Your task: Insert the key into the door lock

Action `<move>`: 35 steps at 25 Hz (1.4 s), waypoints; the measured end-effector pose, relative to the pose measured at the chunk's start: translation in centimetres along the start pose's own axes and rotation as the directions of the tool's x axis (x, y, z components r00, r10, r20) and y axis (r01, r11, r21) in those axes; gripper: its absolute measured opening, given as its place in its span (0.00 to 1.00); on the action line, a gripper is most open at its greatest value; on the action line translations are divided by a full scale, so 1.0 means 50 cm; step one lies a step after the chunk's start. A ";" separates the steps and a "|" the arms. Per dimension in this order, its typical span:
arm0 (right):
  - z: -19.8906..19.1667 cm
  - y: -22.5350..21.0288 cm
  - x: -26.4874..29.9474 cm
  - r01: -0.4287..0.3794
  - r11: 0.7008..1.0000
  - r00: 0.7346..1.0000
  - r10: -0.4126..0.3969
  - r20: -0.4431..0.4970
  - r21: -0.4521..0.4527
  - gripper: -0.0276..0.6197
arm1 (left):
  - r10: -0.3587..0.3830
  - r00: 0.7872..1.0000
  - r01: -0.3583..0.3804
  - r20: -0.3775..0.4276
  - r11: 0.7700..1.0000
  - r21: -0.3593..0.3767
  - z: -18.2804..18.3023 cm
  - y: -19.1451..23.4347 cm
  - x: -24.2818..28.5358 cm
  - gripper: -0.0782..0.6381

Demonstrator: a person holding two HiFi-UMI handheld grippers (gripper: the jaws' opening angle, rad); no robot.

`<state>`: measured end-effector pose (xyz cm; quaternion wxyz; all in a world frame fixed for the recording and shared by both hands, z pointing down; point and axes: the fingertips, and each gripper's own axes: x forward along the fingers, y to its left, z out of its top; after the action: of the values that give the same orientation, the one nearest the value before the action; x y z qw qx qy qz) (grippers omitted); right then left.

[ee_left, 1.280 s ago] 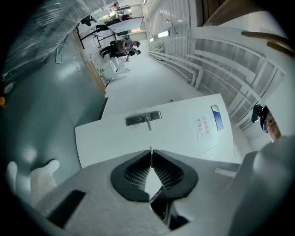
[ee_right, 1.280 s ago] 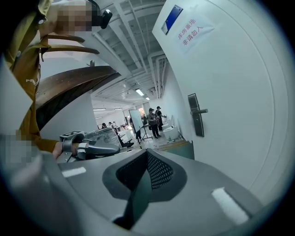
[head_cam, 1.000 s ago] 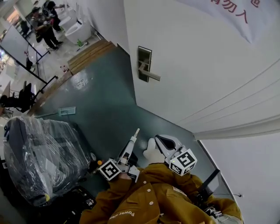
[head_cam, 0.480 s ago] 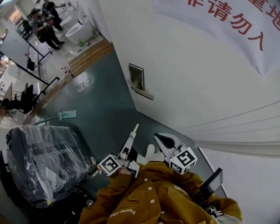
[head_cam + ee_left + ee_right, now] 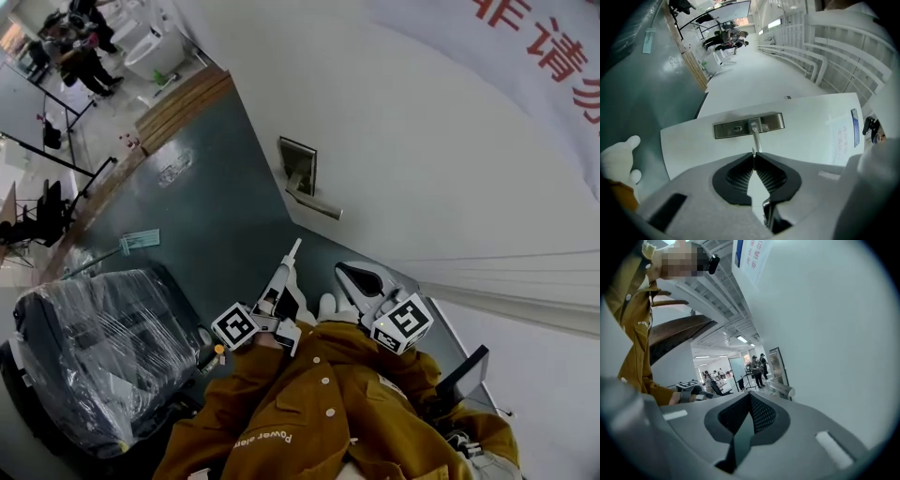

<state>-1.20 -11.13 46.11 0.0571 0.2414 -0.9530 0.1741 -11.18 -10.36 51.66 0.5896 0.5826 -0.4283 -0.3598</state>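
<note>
At the tip of the left claw, a thin key stands edge-on, pinched between the two pads with only a short sliver poking past them. In the head view the same sliver juts from the claw's nose, pointing up and forward toward the door.

The lock plate lies straight ahead of the key, well apart from it, with open air between. In the left gripper view the plate's long side runs across the picture. The handle comes off its middle toward the claw, almost in line with the key. The keyhole is a small dark slot on the plate, just left of the handle's root. The key's line therefore falls on the handle, not the slot, and I judge the coming move needs a small shift to that side before the reach forward. The slot is too small to tell how it is turned.

The right claw is pressed together with nothing between its pads. It hangs just beside the left one in the head view, alongside the door, and the left one is the nearer to the lock.
</note>
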 end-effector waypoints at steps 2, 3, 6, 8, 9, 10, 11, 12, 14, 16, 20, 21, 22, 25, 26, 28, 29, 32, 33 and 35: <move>0.014 -0.017 0.027 0.048 0.998 0.999 -0.048 0.003 -0.028 0.05 | -0.008 1.000 0.007 -0.027 1.000 -0.023 0.025 0.010 0.023 0.14; 0.020 -0.024 0.041 0.060 0.998 0.998 -0.060 0.007 -0.028 0.05 | -0.012 0.999 0.011 -0.039 1.000 -0.028 0.037 0.016 0.033 0.14; 0.037 -0.043 0.084 0.069 0.998 0.998 -0.069 0.011 -0.015 0.05 | 0.000 0.997 0.002 -0.073 0.999 0.038 0.080 0.044 0.063 0.14; 0.044 -0.052 0.105 0.092 0.996 0.996 -0.092 0.009 -0.014 0.05 | 0.012 0.995 -0.002 -0.096 0.994 0.108 0.107 0.058 0.087 0.14; 0.046 -0.055 0.111 0.103 0.995 0.995 -0.103 0.008 -0.010 0.05 | 0.016 0.994 -0.004 -0.104 0.993 0.121 0.116 0.061 0.101 0.14; 0.048 -0.056 0.114 0.111 0.994 0.994 -0.110 0.007 -0.006 0.05 | 0.017 0.994 -0.006 -0.104 0.995 0.105 0.121 0.061 0.114 0.14; 0.047 -0.057 0.116 0.115 0.993 0.993 -0.115 0.002 -0.005 0.05 | 0.016 0.995 -0.007 -0.101 0.997 0.082 0.123 0.061 0.127 0.14; 0.046 -0.058 0.116 0.117 0.993 0.993 -0.117 -0.004 -0.006 0.05 | 0.016 0.995 -0.008 -0.099 0.997 0.079 0.125 0.064 0.138 0.14; 0.044 -0.061 0.117 0.115 0.993 0.993 -0.115 -0.012 -0.008 0.05 | 0.019 0.995 -0.007 -0.099 0.994 0.113 0.132 0.076 0.156 0.14; 0.049 -0.070 0.120 0.110 0.994 0.994 -0.110 -0.011 -0.012 0.05 | 0.015 0.996 -0.006 -0.090 0.995 0.100 0.133 0.085 0.177 0.14; 0.054 -0.077 0.127 0.106 0.994 0.994 -0.106 -0.006 -0.014 0.05 | -0.001 0.997 0.005 -0.074 0.999 0.050 0.132 0.087 0.206 0.14; 0.053 -0.075 0.127 0.102 0.995 0.995 -0.103 -0.008 -0.019 0.05 | -0.006 0.998 0.008 -0.067 1.000 0.026 0.131 0.087 0.209 0.14; 0.053 -0.076 0.127 0.098 0.995 0.995 -0.098 -0.011 -0.024 0.05 | -0.011 0.998 0.012 -0.061 1.000 0.014 0.130 0.088 0.214 0.14; 0.049 -0.081 0.122 0.087 0.996 0.996 -0.087 -0.015 -0.025 0.05 | -0.034 0.998 0.034 -0.052 0.999 0.005 0.128 0.097 0.229 0.14; 0.047 -0.082 0.121 0.085 0.996 0.996 -0.085 -0.015 -0.024 0.05 | -0.038 0.998 0.038 -0.050 0.999 0.003 0.127 0.099 0.232 0.14; 0.046 -0.081 0.119 0.083 0.996 0.996 -0.083 -0.013 -0.025 0.05 | -0.046 0.997 0.046 -0.054 0.999 0.007 0.127 0.099 0.237 0.14; 0.047 -0.080 0.119 0.082 0.996 0.996 -0.083 -0.013 -0.027 0.05 | -0.050 0.997 0.050 -0.058 0.999 0.011 0.127 0.097 0.240 0.14; 0.049 -0.081 0.117 0.081 0.996 0.997 -0.082 -0.009 -0.031 0.05 | -0.046 0.997 0.047 -0.057 0.999 0.003 0.126 0.094 0.243 0.14; 0.050 -0.081 0.116 0.080 0.996 0.997 -0.081 -0.007 -0.031 0.05 | -0.041 0.998 0.041 -0.051 0.999 -0.002 0.127 0.097 0.241 0.14; 0.053 -0.082 0.113 0.080 0.996 0.997 -0.080 -0.002 -0.032 0.05 | -0.025 0.999 0.025 -0.043 1.000 0.007 0.133 0.112 0.234 0.14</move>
<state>-4.25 -17.96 45.96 0.0692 0.2780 -0.9452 0.1568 -13.35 -23.35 57.94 0.5918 0.5979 -0.4096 -0.3529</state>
